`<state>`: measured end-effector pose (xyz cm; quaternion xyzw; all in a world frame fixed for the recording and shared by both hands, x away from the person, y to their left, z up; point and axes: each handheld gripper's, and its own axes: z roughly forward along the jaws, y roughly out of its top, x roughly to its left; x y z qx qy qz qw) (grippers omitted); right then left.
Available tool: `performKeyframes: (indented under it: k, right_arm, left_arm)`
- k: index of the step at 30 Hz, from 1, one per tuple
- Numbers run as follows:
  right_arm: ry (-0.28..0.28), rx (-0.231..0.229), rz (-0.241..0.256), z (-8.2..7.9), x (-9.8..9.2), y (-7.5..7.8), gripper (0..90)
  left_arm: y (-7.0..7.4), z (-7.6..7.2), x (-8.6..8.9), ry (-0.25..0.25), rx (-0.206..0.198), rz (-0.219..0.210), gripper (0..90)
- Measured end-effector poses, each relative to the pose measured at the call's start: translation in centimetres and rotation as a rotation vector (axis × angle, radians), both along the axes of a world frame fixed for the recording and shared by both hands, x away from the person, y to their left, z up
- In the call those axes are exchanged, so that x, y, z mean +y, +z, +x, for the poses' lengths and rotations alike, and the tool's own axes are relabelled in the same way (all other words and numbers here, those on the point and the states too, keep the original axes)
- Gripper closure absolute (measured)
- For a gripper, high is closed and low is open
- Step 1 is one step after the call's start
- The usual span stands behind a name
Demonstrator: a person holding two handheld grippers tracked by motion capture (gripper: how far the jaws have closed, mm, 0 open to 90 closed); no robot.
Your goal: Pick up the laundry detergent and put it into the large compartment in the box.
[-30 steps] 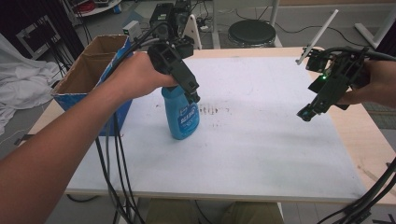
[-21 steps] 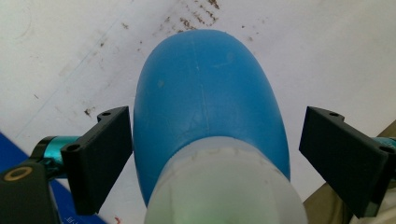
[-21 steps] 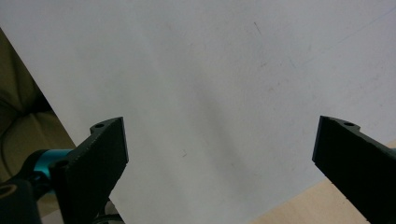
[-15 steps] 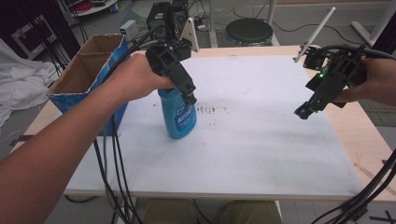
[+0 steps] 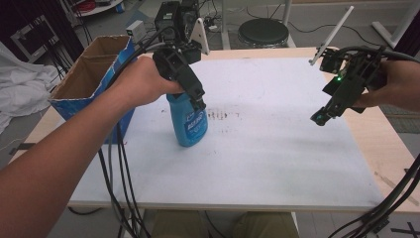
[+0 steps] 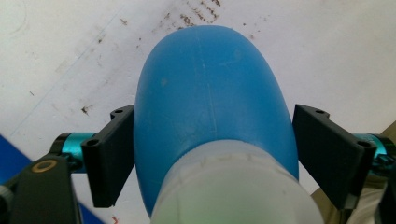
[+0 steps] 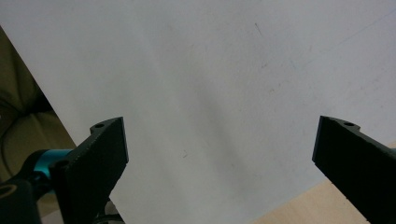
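A blue plastic bottle (image 5: pixel 188 124) with a pale cap stands upright on the white table top (image 5: pixel 277 153), left of centre. My left gripper (image 5: pixel 198 101) comes down over the bottle's shoulder. In the left gripper view the two black jaws press against both sides of the blue bottle (image 6: pixel 210 93), so the left gripper (image 6: pixel 212 154) is shut on it. My right gripper (image 5: pixel 321 118) hovers above the table's right side, tilted down and open. In the right gripper view the right gripper (image 7: pixel 219 158) has its jaws wide apart with nothing between them.
An open cardboard box with blue sides (image 5: pixel 89 74) stands at the table's left edge, close to the bottle. Dark smudges (image 5: pixel 223 115) mark the table just right of the bottle. Cables (image 5: pixel 119 163) hang off the front left. A round stool (image 5: pixel 262 32) stands beyond the far edge.
The left gripper and the bottle have shifted slightly left, away from the smudges. The right gripper has drifted a little up and stays open.
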<state>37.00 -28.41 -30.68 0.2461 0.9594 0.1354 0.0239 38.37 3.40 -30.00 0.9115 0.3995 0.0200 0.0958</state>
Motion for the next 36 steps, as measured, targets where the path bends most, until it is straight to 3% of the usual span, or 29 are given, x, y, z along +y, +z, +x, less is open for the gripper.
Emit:
performKeyframes:
  k: [22,36]
  right_arm:
    - [0.000,-0.001,0.001,0.00,0.05,0.00,2.5]
    - [0.003,-0.004,0.004,-0.02,0.01,0.04,2.5]
  left_arm:
    - [-0.09,0.00,0.23,0.017,-0.018,-0.007,36.0]
    - [0.24,0.05,0.52,0.031,-0.004,-0.007,37.0]
